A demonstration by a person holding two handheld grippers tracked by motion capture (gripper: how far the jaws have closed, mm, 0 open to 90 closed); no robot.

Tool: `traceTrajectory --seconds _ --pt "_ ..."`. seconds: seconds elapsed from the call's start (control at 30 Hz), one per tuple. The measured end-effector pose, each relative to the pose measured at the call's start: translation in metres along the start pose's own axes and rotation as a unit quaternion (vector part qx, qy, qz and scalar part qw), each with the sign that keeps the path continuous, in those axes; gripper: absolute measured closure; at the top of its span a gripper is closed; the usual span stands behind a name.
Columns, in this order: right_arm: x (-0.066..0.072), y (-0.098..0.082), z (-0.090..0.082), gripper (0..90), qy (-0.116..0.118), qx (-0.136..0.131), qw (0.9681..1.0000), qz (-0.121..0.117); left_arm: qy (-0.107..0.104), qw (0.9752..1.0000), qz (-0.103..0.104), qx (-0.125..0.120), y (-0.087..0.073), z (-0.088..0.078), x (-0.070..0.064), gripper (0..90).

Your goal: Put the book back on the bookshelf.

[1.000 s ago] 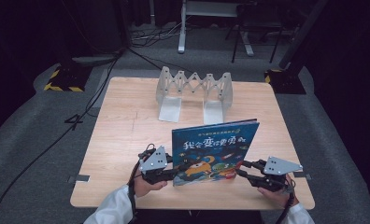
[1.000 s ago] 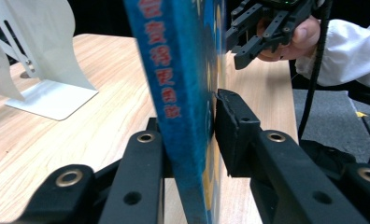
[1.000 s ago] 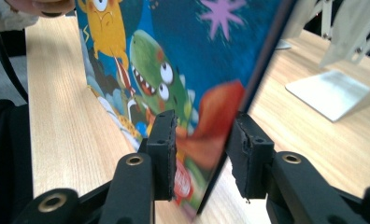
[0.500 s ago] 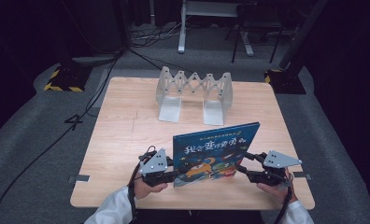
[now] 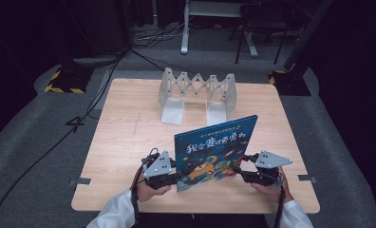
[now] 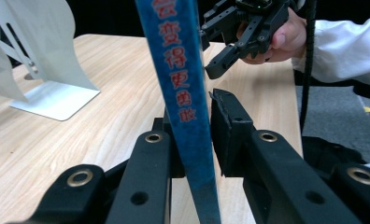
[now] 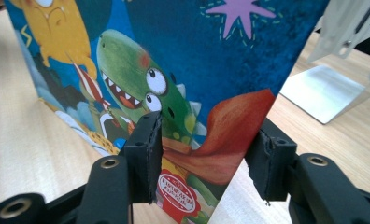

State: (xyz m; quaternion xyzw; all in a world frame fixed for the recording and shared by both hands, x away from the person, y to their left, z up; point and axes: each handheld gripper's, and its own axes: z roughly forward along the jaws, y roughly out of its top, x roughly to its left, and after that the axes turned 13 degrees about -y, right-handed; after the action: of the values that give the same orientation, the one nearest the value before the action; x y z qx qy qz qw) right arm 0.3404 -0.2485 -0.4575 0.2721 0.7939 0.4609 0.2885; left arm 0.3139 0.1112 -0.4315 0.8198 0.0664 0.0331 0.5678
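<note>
While my left gripper [image 5: 176, 175] clamps the book's [image 5: 214, 151] spine end, the book stands upright near the desk's [image 5: 129, 123] front edge, long axis left to right; my right gripper [image 5: 237, 170], jaws just closing, straddles the other end without pressing.

You are looking at one readable item: the book [image 5: 214, 152], blue-covered and standing upright. In the high view its front cover is showing a line of red Chinese characters, 我会变得更勇敢, running across the upper half above the cartoon artwork. In the left gripper view the spine [image 6: 181, 88] is carrying red characters top to bottom; 变得更勇敢 is reading clearly. In the right gripper view a round red seal [image 7: 176, 191] low on the cover is bearing small white print, too fine to read.
</note>
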Motion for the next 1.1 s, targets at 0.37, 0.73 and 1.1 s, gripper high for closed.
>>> traceTrajectory --seconds 0.37,0.73,1.1 --pt "-0.004 0.006 0.015 50.1 -0.025 0.002 0.9997 0.002 0.026 0.9997 -0.004 0.001 0.001 0.000 0.010 78.0" --pt "-0.008 0.009 0.023 51.4 -0.012 0.005 0.9999 0.005 0.039 0.9991 -0.010 -0.010 0.004 0.000 0.012 76.6" --pt "-0.010 0.010 0.023 53.2 -0.002 0.010 0.9999 0.005 0.027 0.9979 -0.004 -0.059 0.010 0.000 0.014 77.6"
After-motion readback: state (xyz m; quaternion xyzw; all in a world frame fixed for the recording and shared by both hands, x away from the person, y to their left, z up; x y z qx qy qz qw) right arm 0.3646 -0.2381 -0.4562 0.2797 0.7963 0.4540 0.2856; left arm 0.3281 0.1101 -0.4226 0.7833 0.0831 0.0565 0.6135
